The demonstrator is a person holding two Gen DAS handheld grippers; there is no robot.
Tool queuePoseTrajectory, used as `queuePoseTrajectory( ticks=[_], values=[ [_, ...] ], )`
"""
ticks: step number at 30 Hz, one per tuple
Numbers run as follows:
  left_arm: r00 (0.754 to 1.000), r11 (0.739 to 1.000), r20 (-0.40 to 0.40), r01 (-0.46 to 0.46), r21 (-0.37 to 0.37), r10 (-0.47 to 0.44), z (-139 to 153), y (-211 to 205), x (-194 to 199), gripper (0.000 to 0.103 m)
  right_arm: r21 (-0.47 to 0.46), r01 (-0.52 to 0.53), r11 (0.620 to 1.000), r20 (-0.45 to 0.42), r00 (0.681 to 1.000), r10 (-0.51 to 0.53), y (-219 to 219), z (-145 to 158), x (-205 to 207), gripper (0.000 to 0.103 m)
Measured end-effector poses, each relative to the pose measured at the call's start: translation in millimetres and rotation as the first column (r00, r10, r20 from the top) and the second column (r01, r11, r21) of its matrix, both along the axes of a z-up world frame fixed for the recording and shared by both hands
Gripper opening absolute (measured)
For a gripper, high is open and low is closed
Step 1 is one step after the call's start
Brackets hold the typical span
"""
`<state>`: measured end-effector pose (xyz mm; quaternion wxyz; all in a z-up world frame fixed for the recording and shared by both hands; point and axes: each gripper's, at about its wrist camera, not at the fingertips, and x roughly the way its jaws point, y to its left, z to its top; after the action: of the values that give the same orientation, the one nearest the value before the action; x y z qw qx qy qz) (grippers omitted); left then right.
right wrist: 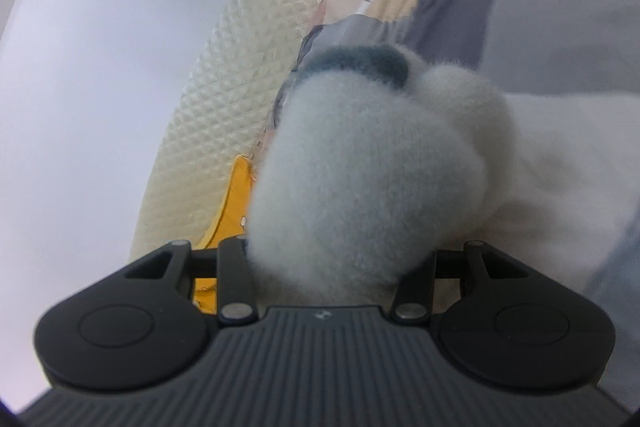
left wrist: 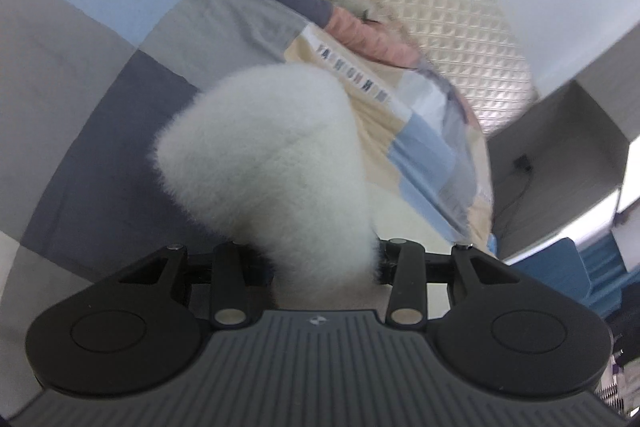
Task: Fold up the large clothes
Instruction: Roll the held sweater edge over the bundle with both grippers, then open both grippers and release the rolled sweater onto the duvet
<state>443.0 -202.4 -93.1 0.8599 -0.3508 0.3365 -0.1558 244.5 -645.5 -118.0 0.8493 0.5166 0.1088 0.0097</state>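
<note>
Left wrist view shows the left gripper (left wrist: 320,259) clenched on a bunch of the white fleece garment (left wrist: 272,155), held above the patchwork bedspread (left wrist: 100,67). Right gripper (right wrist: 324,267) likewise grasps fleece, its dark-trimmed edge uppermost; the garment hangs between them, neither hand nearer.

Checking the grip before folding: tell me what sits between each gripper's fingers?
White fluffy garment bunches between the fingers in both wrist views, hiding the fingertips; right view shows its dark trim.
</note>
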Motion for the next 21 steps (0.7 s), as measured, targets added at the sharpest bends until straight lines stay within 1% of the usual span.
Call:
queuePoseTrajectory(
  ticks=[2,4,5,8,11,13,15,19,21],
  values=[
    [1.000,1.000,0.017,0.013,0.005,-0.013,-5.7,0.8,-4.4,0.046,0.013,0.003,1.000,0.009,1.000,-0.004,0.6,-8.6,-5.8,0.049],
    [1.000,1.000,0.019,0.018,0.015,-0.019,-12.7,2.1,-10.3,0.048,0.033,0.012,0.999,0.000,1.000,-0.012,2.8,-19.9,-13.6,0.049],
    [1.000,1.000,0.016,0.017,0.014,-0.017,-17.0,4.1,-15.2,0.050,0.044,0.017,0.999,-0.005,1.000,-0.017,3.6,-26.0,-16.7,0.050],
    [1.000,1.000,0.000,0.010,-0.007,-0.010,-30.0,10.7,-25.9,0.054,0.050,0.020,0.999,-0.002,1.000,-0.020,5.0,-39.9,-20.5,0.052],
    [1.000,0.999,0.001,0.022,-0.032,-0.022,-33.9,16.8,-29.4,0.055,0.054,0.017,0.998,-0.016,1.000,-0.016,2.3,-38.4,-16.1,0.054],
    [1.000,0.999,-0.011,0.029,-0.031,-0.029,-31.1,18.6,-32.2,0.057,0.060,0.017,0.998,-0.041,0.999,-0.015,1.9,-36.6,-17.9,0.055],
    [0.999,0.999,-0.023,0.036,-0.004,-0.036,-25.7,19.6,-39.8,0.061,0.080,0.027,0.996,-0.068,0.997,-0.022,3.7,-34.3,-19.9,0.056],
    [0.999,0.999,-0.044,0.032,0.039,-0.031,-13.2,28.9,-61.0,0.062,0.082,0.036,0.996,-0.128,0.991,-0.025,11.0,-27.8,-36.2,0.057],
    [0.999,0.997,-0.046,0.022,0.080,-0.019,-3.4,34.8,-75.4,0.062,0.074,0.041,0.996,-0.163,0.986,-0.028,14.6,-20.2,-49.0,0.057]
  ],
)
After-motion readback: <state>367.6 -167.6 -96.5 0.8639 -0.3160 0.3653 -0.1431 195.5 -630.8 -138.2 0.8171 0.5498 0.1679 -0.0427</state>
